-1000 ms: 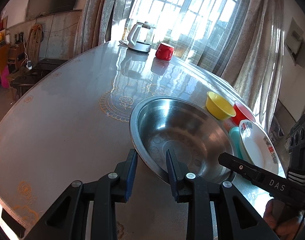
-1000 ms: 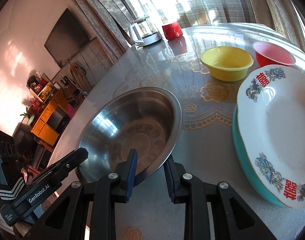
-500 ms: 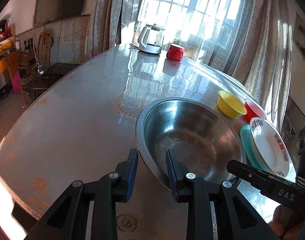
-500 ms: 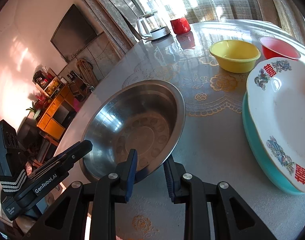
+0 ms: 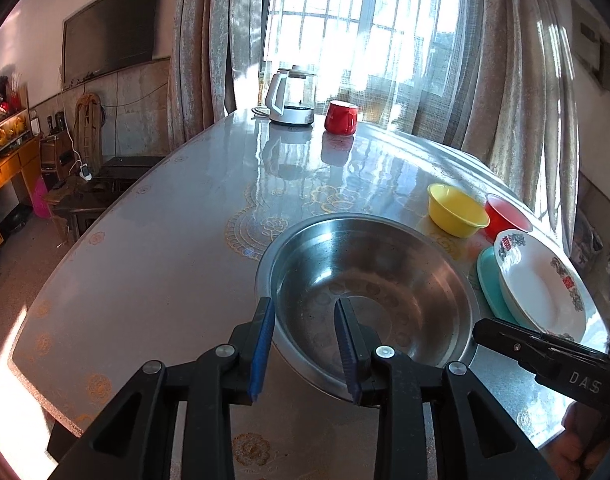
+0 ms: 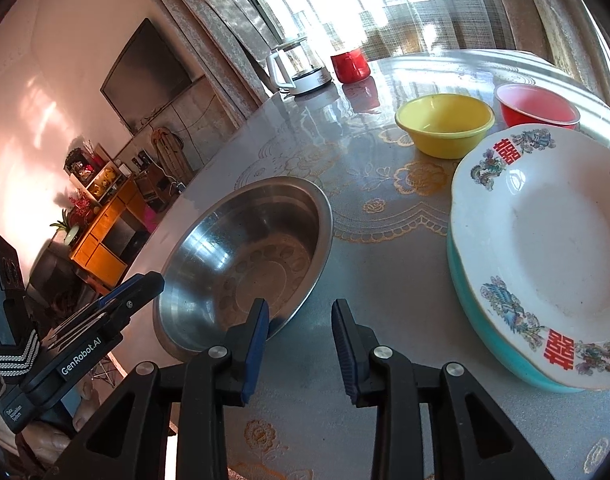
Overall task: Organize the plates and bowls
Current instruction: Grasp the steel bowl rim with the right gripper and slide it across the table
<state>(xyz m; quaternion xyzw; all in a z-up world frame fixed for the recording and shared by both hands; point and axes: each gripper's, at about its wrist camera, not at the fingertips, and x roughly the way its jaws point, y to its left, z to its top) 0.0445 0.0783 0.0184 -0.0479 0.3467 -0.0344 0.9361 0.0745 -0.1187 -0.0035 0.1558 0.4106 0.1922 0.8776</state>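
A large steel bowl [image 5: 369, 292] [image 6: 249, 256] stands on the table's near side. My left gripper [image 5: 305, 320] straddles its near-left rim with both fingers apart, one inside and one outside. My right gripper [image 6: 299, 320] is open just off the bowl's near-right rim, holding nothing. A white patterned plate [image 6: 545, 240] [image 5: 545, 284] lies on a teal plate [image 6: 485, 328] [image 5: 489, 280] to the right. A yellow bowl [image 6: 445, 124] [image 5: 457, 210] and a red bowl [image 6: 537, 108] [image 5: 507, 216] stand behind them.
A glass kettle [image 5: 291, 96] and a red mug [image 5: 341, 117] stand at the far edge of the table [image 5: 165, 240] by the window. Low furniture stands on the floor to the left. The table's near edge runs just under my grippers.
My right gripper has let go of the steel bowl's rim and opened beside it. Both grippers have drawn back and risen a little, and the bowl sits lower on the table.
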